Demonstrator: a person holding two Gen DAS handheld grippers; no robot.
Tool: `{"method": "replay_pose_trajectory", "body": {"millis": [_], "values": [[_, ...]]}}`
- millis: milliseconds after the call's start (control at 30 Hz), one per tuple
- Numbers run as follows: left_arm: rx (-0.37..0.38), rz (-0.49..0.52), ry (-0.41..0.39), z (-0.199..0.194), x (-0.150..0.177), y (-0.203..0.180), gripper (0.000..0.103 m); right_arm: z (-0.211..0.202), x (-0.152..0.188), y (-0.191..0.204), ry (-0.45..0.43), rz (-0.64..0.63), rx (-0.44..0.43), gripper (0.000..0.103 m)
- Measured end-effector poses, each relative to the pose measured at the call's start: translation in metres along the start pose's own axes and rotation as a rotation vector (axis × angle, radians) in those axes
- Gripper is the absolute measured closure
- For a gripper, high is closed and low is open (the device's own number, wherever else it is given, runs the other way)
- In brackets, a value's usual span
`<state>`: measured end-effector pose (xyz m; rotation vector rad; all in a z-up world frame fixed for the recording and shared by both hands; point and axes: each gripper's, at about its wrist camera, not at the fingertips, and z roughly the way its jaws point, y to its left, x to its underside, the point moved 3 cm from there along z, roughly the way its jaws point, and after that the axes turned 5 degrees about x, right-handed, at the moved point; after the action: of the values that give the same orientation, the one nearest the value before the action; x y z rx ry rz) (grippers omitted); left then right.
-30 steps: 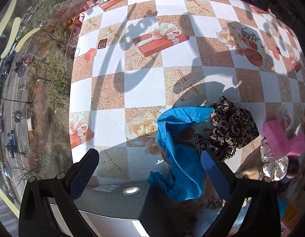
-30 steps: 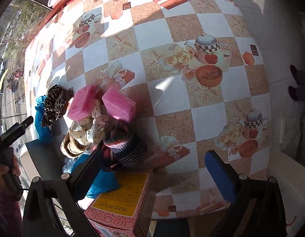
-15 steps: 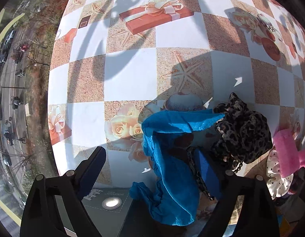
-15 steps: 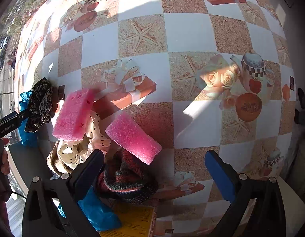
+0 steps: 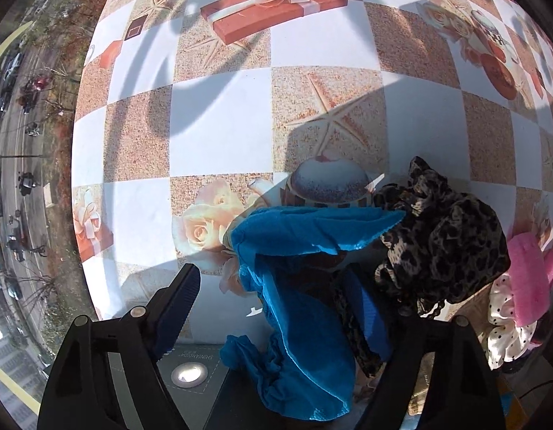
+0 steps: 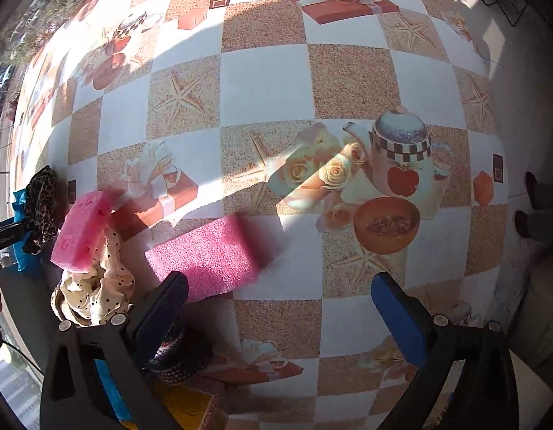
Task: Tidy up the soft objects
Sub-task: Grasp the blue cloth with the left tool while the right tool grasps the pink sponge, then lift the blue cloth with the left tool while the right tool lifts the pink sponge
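A blue cloth (image 5: pixel 305 251) hangs over the table's near edge. My left gripper (image 5: pixel 272 311) points down over it with the jaws closing. The cloth lies between them; the left pad stands apart from it. A leopard-print scrunchie (image 5: pixel 444 247) touches the cloth's right side. In the right wrist view a pink sponge (image 6: pixel 208 254) lies flat on the table, just ahead of the left finger of my open right gripper (image 6: pixel 280 315). Nothing sits between its pads. A second pink sponge (image 6: pixel 82 229) rests on a polka-dot cloth (image 6: pixel 97 286).
The checked tablecloth (image 6: pixel 269 82) spreads wide beyond both grippers. A dark knit hat (image 6: pixel 179 354) and a yellow-topped box (image 6: pixel 190 405) sit under the right gripper's left finger. A person's shoes (image 6: pixel 534 208) stand on the floor at right. Past the left table edge is a window.
Both grippers have sunk toward the table. The left jaws have narrowed around the blue cloth. The right gripper has rolled and come closer to the flat pink sponge.
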<state>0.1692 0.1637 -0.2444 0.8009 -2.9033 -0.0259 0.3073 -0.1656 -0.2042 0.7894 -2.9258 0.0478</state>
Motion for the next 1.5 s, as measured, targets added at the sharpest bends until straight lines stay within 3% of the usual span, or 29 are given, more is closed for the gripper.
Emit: {"method": "replay_pose_trajectory", "body": {"millis": [167,233,300,400,433,533,567,600,767,1033,1067,1100,1133,1167,1233,1333,1433,1500], "values": [[-0.007,-0.004,0.013,-0.005,0.005,-0.016,0.018,0.017,-0.004,0.031,-0.004,-0.099,0.03,0.0],[-0.007,0.003,0.005,-0.005,0.004,-0.018,0.022,0.022,-0.007,0.035,0.015,-0.105,-0.005,0.0],[0.032,0.002,0.002,-0.007,0.006,-0.023,0.035,0.025,-0.007,0.042,0.022,-0.14,0.031,0.0],[0.075,-0.012,-0.005,-0.01,0.009,-0.028,0.068,0.03,0.0,0.048,0.023,-0.18,0.102,0.002],[0.068,-0.016,-0.016,-0.012,0.009,-0.028,0.081,0.03,0.001,0.047,0.02,-0.172,0.098,0.007],[0.046,-0.044,-0.068,-0.022,0.009,-0.024,0.085,0.021,0.005,0.035,-0.023,-0.128,0.096,0.042],[0.045,-0.059,-0.084,-0.026,0.009,-0.021,0.085,0.017,0.003,0.027,-0.027,-0.113,0.073,0.067],[0.043,-0.076,-0.101,-0.031,0.009,-0.018,0.085,0.014,0.003,0.019,-0.021,-0.08,0.024,0.077],[0.018,-0.127,-0.191,-0.058,0.013,-0.009,0.085,-0.003,0.003,-0.017,-0.023,0.06,-0.098,0.077],[0.001,-0.1,-0.288,-0.096,0.021,-0.018,0.085,-0.008,0.005,-0.077,-0.013,0.092,-0.082,0.072],[0.001,-0.098,-0.291,-0.099,0.022,-0.019,0.085,-0.004,0.005,-0.088,0.0,0.094,-0.074,0.062],[-0.001,-0.098,-0.298,-0.1,0.027,-0.017,0.085,-0.002,0.008,-0.085,0.0,0.093,-0.047,0.032],[0.002,-0.098,-0.305,-0.101,0.029,-0.014,0.085,-0.005,0.009,-0.09,-0.025,0.089,-0.019,0.02],[0.007,-0.099,-0.31,-0.103,0.031,-0.012,0.085,-0.01,0.009,-0.095,-0.061,0.076,0.01,0.015],[0.016,-0.101,-0.317,-0.105,0.033,-0.007,0.085,-0.013,0.011,-0.108,-0.071,0.055,0.034,0.015],[0.02,-0.099,-0.319,-0.11,0.04,-0.012,0.085,-0.003,0.007,-0.124,-0.028,0.106,-0.026,0.015],[0.022,-0.087,-0.323,-0.113,0.045,-0.023,0.085,0.004,-0.005,-0.125,-0.02,0.153,-0.065,0.015],[0.008,-0.071,-0.33,-0.116,0.047,-0.032,0.085,0.011,-0.003,-0.116,-0.001,0.137,-0.039,0.015]]}}
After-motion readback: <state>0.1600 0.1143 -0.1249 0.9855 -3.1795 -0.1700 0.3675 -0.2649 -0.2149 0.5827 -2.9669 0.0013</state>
